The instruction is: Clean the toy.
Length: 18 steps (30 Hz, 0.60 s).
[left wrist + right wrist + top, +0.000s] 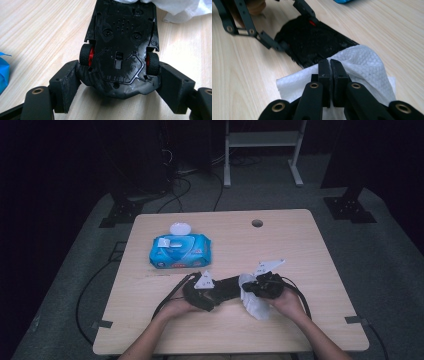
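Note:
A black toy car (229, 286) with red wheel hubs lies upside down, its underside (120, 45) facing up. My left gripper (119, 82) is shut on one end of it, a jaw pressing each side by the wheels; in the high view this gripper (216, 294) sits left of centre near the table's front. My right gripper (329, 65) is shut on a white wipe (362, 62), which rests against the car's other end (312, 45). In the high view the right gripper (251, 287) meets the car from the right, with the wipe (256, 306) hanging below it.
A blue pack of wet wipes (180, 251) with its white lid flipped open lies at the back left of the wooden table (300, 245). A cable hole (257, 223) is near the far edge. A corner of the blue pack (3, 75) shows beside the left gripper.

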Motion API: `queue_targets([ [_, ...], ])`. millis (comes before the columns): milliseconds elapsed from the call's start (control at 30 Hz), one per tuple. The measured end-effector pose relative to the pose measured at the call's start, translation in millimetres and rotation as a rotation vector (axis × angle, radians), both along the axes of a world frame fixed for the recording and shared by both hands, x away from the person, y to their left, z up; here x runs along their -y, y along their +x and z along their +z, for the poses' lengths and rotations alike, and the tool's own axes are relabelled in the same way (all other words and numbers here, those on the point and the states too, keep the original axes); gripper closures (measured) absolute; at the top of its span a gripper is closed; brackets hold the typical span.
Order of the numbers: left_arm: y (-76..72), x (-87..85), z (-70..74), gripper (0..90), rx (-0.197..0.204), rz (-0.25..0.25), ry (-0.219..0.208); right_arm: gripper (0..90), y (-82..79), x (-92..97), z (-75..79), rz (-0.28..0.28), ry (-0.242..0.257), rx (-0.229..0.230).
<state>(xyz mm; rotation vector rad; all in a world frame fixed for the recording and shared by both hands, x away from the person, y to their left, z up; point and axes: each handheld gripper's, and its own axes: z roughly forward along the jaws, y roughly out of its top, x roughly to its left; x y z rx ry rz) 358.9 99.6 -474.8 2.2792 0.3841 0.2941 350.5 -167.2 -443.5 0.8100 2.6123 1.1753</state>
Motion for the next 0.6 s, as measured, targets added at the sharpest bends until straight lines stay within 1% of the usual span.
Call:
queue_targets([
  [33, 2.2, -0.7, 0.6, 22.6, -0.033, 0.008, -0.008, 86.6, -0.9, 1.3, -0.9, -0.001, 0.000, 0.005],
  [67, 4.7, -1.6, 0.5, 20.1, -0.080, 0.024, -0.032, 86.4, -1.2, 1.7, -2.5, -0.004, -0.002, 0.001],
  [100, 7.8, -3.9, 0.5, 18.5, -0.132, 0.033, -0.058, 86.4, -1.4, 2.6, -3.9, -0.002, 0.009, 0.005],
  [133, 10.1, -5.9, 0.6, 18.5, -0.171, 0.049, -0.088, 86.4, -1.7, 2.8, -4.3, -0.005, 0.012, 0.007],
  [267, 16.8, -12.1, 1.3, 17.6, -0.256, 0.073, -0.186, 86.5, -4.7, 0.6, -4.1, 0.019, -0.015, 0.041],
  [300, 18.7, -13.4, 1.0, 18.3, -0.278, 0.078, -0.206, 86.5, -4.9, 0.8, -4.6, 0.025, -0.010, 0.039],
  [333, 20.3, -14.6, 0.4, 20.5, -0.293, 0.084, -0.219, 86.5, -5.1, 1.4, -5.1, 0.031, -0.005, 0.037],
  [400, 21.7, -15.5, -1.4, 28.5, -0.304, 0.091, -0.218, 86.5, -6.9, 2.1, -6.3, 0.038, -0.001, 0.038],
  [433, 21.8, -15.7, -1.8, 29.4, -0.315, 0.092, -0.224, 86.5, -7.8, 2.0, -6.7, 0.039, -0.002, 0.047],
  [500, 21.2, -15.9, -1.5, 31.2, -0.320, 0.089, -0.226, 86.5, -8.3, 1.8, -7.0, 0.038, -0.003, 0.054],
  [533, 20.5, -16.0, -1.3, 33.7, -0.320, 0.084, -0.229, 86.5, -8.5, 1.8, -7.0, 0.037, -0.002, 0.053],
  [600, 18.5, -15.7, -1.1, 35.2, -0.312, 0.094, -0.229, 86.5, -9.3, 1.8, -7.3, 0.030, 0.002, 0.053],
])
